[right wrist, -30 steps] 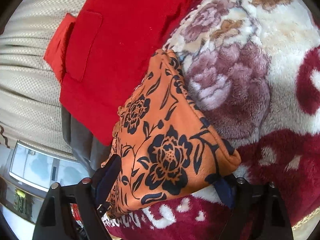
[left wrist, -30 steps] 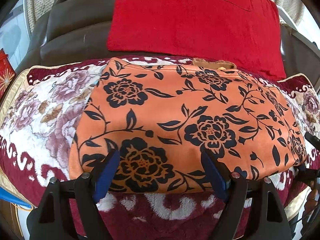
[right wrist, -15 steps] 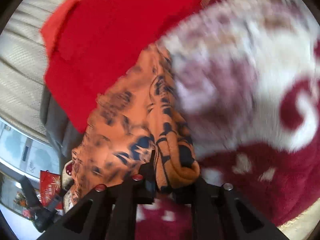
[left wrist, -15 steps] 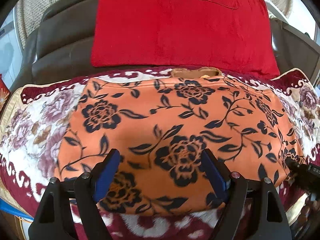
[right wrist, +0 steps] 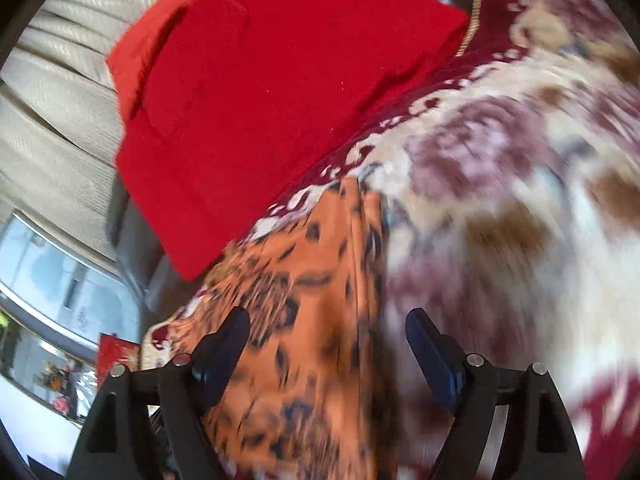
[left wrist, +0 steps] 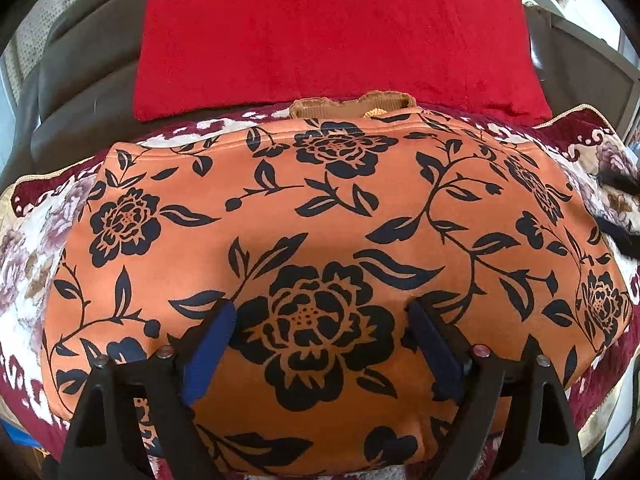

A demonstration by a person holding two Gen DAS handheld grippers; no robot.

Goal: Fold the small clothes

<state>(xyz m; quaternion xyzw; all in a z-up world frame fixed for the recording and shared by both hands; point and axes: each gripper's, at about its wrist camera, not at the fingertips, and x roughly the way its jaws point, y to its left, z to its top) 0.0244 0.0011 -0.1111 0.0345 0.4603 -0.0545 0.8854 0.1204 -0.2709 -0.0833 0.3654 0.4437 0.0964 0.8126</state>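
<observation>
my left gripper (left wrist: 320,344) hangs low over the orange garment (left wrist: 320,220), its jaws spread wide with nothing between them but the printed cloth below. the blue pads (left wrist: 210,354) frame a big black flower in the print. i cannot tell whether the fingertips touch the fabric or only hover just above it.

my right gripper (right wrist: 328,344) is also released, jaws apart and holding nothing. that view is smeared by motion blur. its left finger sits over the orange cloth (right wrist: 304,320), its right finger over the blanket (right wrist: 500,208), so the garment's edge runs up between the two.

the garment lies folded into a broad flat shape on the floral blanket (left wrist: 36,248), orange with black flowers, leaves and vines. its far edge shows a neat doubled hem, and a tan ribbed band (left wrist: 352,106) pokes out from under that edge in the middle. the blanket is cream and maroon with mauve roses and a gold-trimmed border.

beyond the garment a red cloth (left wrist: 332,32) with a stitched pocket lies flat, touching the blanket's far border; from the right wrist the same red cloth (right wrist: 260,100) shows a second, lighter red layer under it. it rests on a dark grey seat (left wrist: 80,88), with beige woven fabric (right wrist: 52,120) behind.
</observation>
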